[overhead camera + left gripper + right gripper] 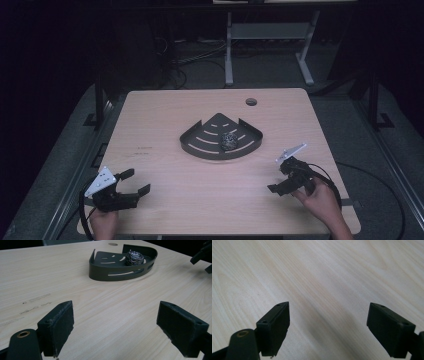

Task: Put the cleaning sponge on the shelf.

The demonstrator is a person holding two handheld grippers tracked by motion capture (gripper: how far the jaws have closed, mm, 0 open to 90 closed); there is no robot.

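A dark quarter-round slotted tray [200, 147] sits at the middle of the wooden table [170, 115]. Inside it, toward its right side, lies a grey metallic scrubber ball [229, 141]. My left gripper [137, 181] rests near the front left corner, open and holding nothing. My right gripper [278, 178] is at the front right, open too, held by a hand. In the left gripper view the wide-apart jaws of the left gripper [117, 323] face the tray [120, 273] and the ball [134, 258] farther off. The right gripper [328, 325] looks down on bare wood.
A round cable hole [251, 102] lies near the table's far edge. Beyond the table stand a grey desk frame [229, 50] and cables on the dark floor. Black cables trail from both grippers off the front edge.
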